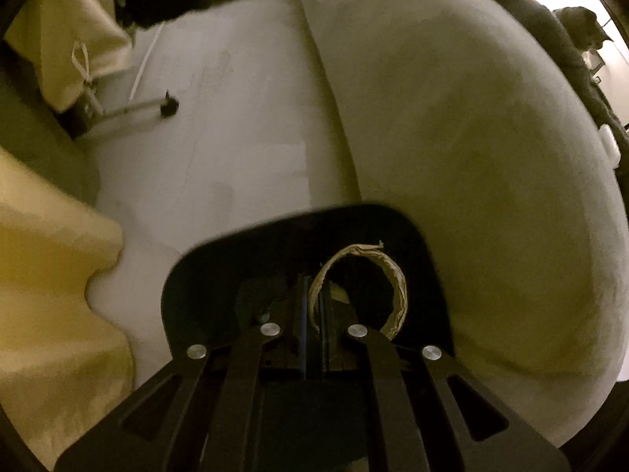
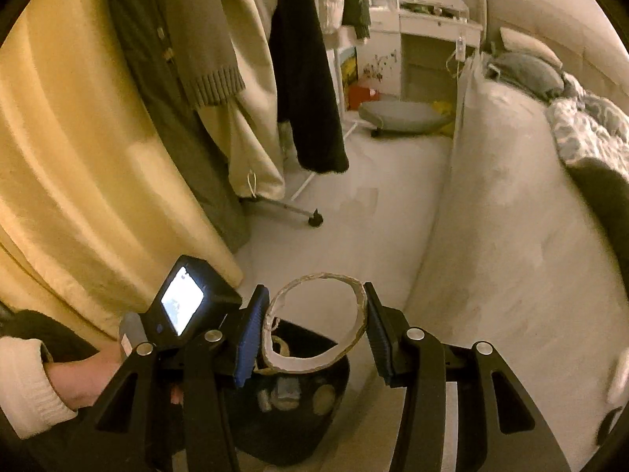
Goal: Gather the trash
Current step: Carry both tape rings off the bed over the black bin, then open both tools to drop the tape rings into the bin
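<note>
The cardboard ring [image 2: 318,322] sits squeezed between my right gripper's [image 2: 314,338] fingers, right over the black bin [image 2: 298,401] so it can drop in, while my left gripper [image 1: 314,306] pinches another cardboard loop [image 1: 365,287].

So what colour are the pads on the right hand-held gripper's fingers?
Blue pads, clearest in the right wrist view.

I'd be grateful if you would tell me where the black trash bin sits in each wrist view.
Left wrist: the black trash bin fills the lower centre, just beyond the shut fingers.
Right wrist: the bin is at bottom centre, under the held cardboard ring.
Shared landmark: the rack's black caster.
</note>
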The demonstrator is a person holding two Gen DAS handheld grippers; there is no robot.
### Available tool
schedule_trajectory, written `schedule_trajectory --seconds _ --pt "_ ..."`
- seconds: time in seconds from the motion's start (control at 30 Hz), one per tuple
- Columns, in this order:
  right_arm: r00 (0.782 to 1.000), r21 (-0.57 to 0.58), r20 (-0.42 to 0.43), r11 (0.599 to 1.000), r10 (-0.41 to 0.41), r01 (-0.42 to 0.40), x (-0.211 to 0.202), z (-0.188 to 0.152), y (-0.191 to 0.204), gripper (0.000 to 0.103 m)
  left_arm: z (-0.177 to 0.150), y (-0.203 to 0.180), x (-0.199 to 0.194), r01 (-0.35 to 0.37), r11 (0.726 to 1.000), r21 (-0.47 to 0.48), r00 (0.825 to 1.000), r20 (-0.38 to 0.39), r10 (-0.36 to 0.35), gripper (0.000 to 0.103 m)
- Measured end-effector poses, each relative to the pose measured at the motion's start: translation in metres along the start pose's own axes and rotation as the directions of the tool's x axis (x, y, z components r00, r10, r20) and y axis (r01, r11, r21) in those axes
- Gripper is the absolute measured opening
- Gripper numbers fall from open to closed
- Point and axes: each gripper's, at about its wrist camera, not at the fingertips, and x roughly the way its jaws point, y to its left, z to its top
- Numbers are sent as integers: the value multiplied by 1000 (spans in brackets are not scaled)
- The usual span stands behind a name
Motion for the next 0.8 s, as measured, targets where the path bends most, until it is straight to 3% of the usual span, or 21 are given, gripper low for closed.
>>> schedule_trajectory --seconds 0.47,0.57,0.63,0.8 --pt "978 59 -205 998 20 -8 74 -25 17 49 -49 25 19 9 1000 -28 988 -153 -13 9" --pt "972 75 -234 997 29 -12 85 -31 19 49 -52 30 17 19 999 -35 985 -169 -25 24" --pt "967 81 -254 997 29 -9 93 -35 20 49 -53 34 14 30 998 -46 984 -175 -38 42" --pt "952 111 -305 994 32 2 114 -46 17 49 -55 48 6 37 997 -70 986 -158 -48 55"
